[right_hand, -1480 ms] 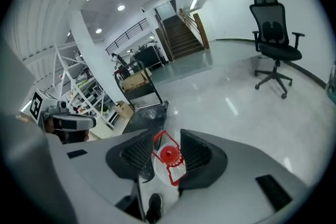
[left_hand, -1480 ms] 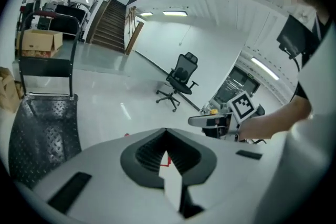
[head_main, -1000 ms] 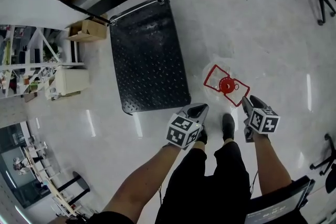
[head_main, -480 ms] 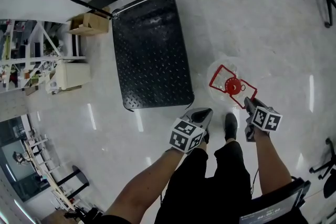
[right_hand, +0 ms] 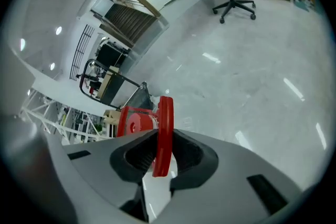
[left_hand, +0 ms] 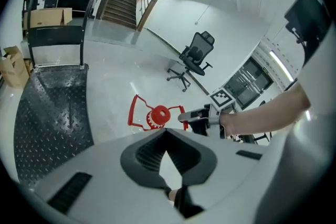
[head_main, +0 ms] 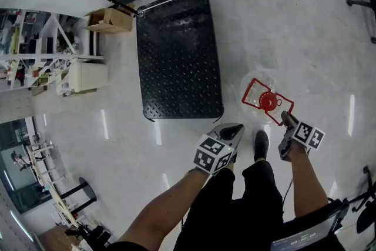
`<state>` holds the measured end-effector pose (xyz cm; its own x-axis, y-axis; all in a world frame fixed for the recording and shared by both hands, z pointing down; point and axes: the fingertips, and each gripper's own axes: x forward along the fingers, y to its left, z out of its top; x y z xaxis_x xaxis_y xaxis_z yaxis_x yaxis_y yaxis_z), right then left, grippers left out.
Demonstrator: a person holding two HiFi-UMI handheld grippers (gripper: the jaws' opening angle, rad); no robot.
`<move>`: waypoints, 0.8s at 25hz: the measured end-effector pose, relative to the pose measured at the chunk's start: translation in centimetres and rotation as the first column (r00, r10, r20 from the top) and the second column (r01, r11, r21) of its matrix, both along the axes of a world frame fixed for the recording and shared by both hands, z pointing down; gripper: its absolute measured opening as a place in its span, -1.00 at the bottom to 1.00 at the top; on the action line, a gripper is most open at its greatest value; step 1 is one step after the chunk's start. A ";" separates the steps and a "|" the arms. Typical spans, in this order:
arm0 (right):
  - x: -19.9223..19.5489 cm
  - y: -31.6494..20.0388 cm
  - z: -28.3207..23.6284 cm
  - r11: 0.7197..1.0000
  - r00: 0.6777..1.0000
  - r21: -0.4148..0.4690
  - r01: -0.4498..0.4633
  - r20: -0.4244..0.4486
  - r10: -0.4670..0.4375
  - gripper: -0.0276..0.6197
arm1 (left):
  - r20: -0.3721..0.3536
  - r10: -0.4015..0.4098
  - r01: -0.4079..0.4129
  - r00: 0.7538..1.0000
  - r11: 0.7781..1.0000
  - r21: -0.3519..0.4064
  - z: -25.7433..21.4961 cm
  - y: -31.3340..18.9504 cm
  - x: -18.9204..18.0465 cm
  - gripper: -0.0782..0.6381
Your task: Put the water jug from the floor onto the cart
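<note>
The clear water jug point(head_main: 256, 86) with a red cap point(head_main: 269, 103) and a red wire-frame handle point(head_main: 254, 89) stands on the floor right of the black checker-plate cart point(head_main: 176, 56). My right gripper point(head_main: 286, 119) is at the handle's near end; its jaws have just been closing, and the red handle bar point(right_hand: 164, 134) is clamped between the pads. The cap point(right_hand: 134, 122) shows just beyond. My left gripper point(head_main: 236, 128) hovers left of the jug near the cart's front corner, shut and empty point(left_hand: 166, 132). From it I see the jug point(left_hand: 159, 114) and the right gripper point(left_hand: 191, 115).
Cardboard boxes point(head_main: 111, 19) and a white cabinet point(head_main: 85, 76) stand left of the cart, whose push bar point(head_main: 170, 0) is at the far end. An office chair point(left_hand: 194, 55) stands further off. The person's shoe point(head_main: 260, 143) is between the grippers.
My right gripper has sunk and rolled onto the near end of the red handle, and its jaws have closed round it. The left gripper has hardly moved.
</note>
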<state>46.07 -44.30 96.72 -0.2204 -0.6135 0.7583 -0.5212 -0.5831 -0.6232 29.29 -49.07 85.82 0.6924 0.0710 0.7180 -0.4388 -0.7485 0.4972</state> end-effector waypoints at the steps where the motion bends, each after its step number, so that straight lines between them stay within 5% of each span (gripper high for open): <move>1: 0.0 -0.3 0.0 1.000 1.000 -0.002 0.010 -0.004 -0.010 -0.66 | -0.004 -0.008 0.008 1.000 1.000 0.005 -0.3 -0.3 -0.2 -0.80; 7: -1.0 -1.6 -1.6 0.996 0.996 -0.018 0.087 -0.019 -0.088 -0.66 | -0.043 -0.071 0.073 0.997 0.996 0.041 -3.5 -2.6 -1.2 -0.80; 14: -2.9 -4.0 -6.0 0.977 0.979 0.072 0.201 -0.031 -0.200 -0.66 | -0.095 -0.142 0.149 0.985 0.986 0.071 -6.9 -4.0 -2.7 -0.80; 20: -4.1 -4.7 -14.5 0.960 0.968 0.126 0.249 -0.004 -0.250 -0.65 | -0.147 -0.222 0.234 0.964 0.970 0.068 -13.0 -4.3 -4.8 -0.80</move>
